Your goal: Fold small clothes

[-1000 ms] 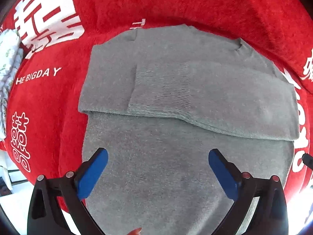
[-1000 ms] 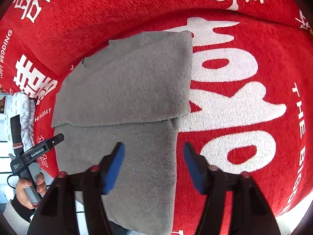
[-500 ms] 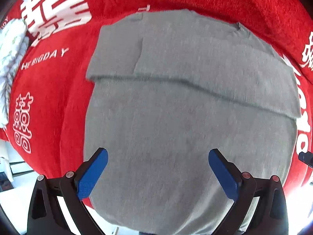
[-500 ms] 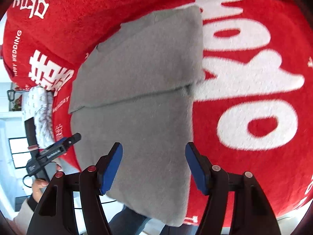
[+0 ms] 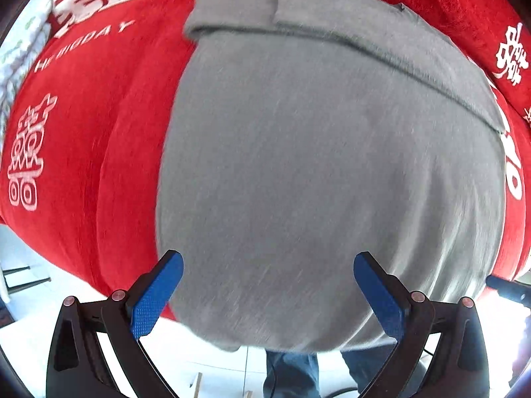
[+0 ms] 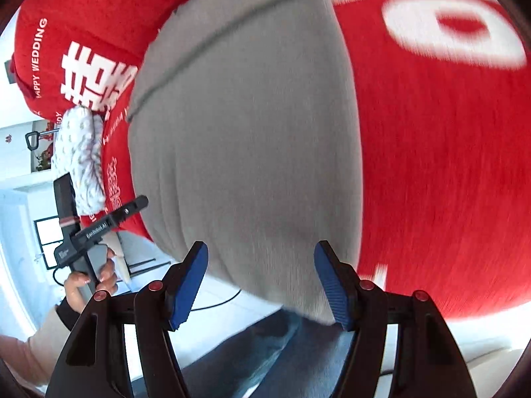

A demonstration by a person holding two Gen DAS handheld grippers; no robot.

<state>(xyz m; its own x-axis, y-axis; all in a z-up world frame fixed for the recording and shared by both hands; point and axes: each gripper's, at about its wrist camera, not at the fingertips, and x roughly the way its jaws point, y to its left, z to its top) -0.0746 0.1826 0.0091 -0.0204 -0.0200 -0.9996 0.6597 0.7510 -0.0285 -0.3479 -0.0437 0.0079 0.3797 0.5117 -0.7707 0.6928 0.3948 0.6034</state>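
Hem grab next | sweater [image 5: 325, 165] flat on red cloth [image 5: 86, 152], hem overhanging near edge | left gripper [image 5: 268, 290], right gripper [image 6: 261, 285] both apart, empty | I'd pinch both hem corners evenly.

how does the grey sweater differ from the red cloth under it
The sweater is plain grey; the cloth is red with white lettering and symbols. The sweater is smaller and lies on top, its far part folded over, while the cloth spreads beyond it on both sides. Both hang over the near edge.
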